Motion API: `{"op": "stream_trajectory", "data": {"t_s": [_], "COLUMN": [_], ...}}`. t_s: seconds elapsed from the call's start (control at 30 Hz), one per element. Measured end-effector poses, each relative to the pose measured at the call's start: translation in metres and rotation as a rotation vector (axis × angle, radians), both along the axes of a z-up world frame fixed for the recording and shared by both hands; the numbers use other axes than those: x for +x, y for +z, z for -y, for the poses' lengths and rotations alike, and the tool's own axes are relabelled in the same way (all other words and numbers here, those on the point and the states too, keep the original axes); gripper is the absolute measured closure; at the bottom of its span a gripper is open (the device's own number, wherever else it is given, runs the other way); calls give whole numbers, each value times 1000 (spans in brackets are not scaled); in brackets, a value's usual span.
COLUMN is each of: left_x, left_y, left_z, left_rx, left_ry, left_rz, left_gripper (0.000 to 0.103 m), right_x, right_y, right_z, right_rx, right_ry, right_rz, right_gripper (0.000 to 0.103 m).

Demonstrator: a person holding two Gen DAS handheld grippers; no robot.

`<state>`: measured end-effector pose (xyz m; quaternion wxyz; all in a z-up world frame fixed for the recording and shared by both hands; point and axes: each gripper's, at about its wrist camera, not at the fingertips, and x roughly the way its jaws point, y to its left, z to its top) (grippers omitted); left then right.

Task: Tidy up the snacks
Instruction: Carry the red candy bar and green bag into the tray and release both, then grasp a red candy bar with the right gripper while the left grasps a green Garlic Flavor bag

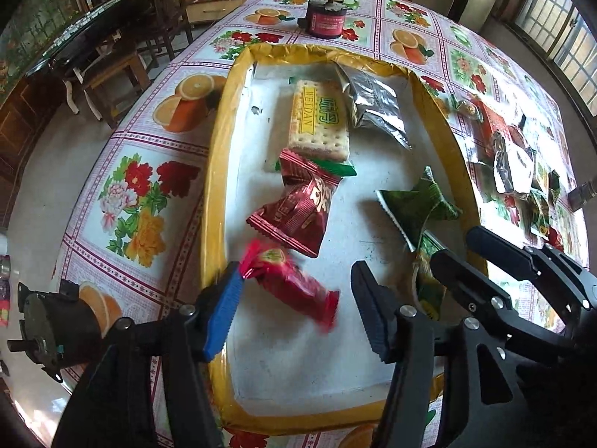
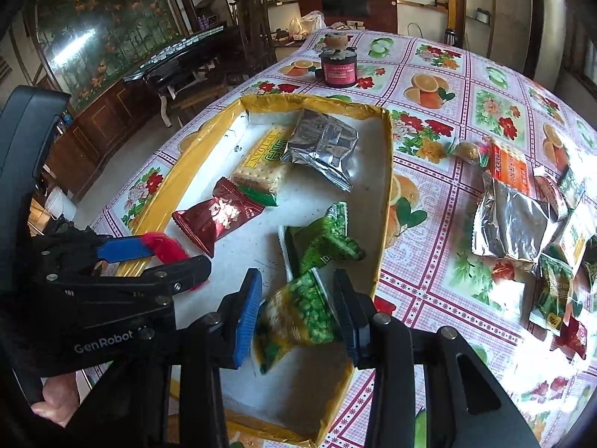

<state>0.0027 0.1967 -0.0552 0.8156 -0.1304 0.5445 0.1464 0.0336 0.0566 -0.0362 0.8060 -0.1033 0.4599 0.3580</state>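
Two grippers hang over the yellow-rimmed tray [image 1: 214,156], low in both frames. The left gripper [image 1: 294,306] is spread wide, a blurry red snack [image 1: 291,283] lying loose between its fingers, touching the left one. Right of it, the right gripper [image 2: 296,311] has a green pea packet [image 2: 298,313] between its fingers. More snacks [image 2: 522,216] sit on the tablecloth [image 2: 429,246], far right.
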Motion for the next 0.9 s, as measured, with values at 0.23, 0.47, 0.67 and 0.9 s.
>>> {"op": "stream_trajectory", "data": {"t_s": [0.23, 0.47, 0.67, 0.9], "left_x": [-4, -11, -18, -14], "left_y": [4, 14, 23, 37], "left_z": [4, 11, 18, 45], "left_rx": [30, 103, 159, 177], "left_ry": [13, 44, 90, 70], "left_rz": [5, 23, 38, 84], "left_gripper": [38, 34, 30, 30], "right_x": [-2, -8, -17, -19], "right_y": [6, 13, 21, 28], "right_z": [3, 11, 22, 61], "right_rx": [-11, 9, 45, 107], "right_ry": [-8, -18, -23, -79], "right_rz": [11, 19, 30, 45], "right_gripper": [60, 53, 49, 49]}}
